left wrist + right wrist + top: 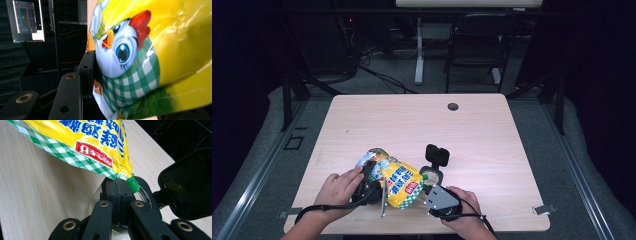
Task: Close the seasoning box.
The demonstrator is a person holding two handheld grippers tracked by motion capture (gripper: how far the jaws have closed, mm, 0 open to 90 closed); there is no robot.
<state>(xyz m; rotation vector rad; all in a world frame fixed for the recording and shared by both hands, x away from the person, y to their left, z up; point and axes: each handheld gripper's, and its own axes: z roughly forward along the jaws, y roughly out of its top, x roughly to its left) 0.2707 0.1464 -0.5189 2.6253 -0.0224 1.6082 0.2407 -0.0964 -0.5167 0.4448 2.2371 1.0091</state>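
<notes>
A yellow snack pouch (401, 182) with a cartoon chicken (122, 50) and green check print lies tilted over the table's front. My left gripper (371, 175) is shut on its upper end; one pad (87, 72) presses into the foil and the other is hidden behind the bag. The pouch's green spout (133, 184) points down at the mouth of a small clear jar (146, 192) whose black flip lid (187, 187) stands open. My right gripper (117, 192) is shut, its pads pressed together against the jar's near side just under the spout.
The light wooden table (422, 125) has a round cable hole (453, 106) near its far edge. A dark chair (477, 40) and a white table leg (418, 50) stand beyond it. A lit monitor (26, 21) glows in the dark background.
</notes>
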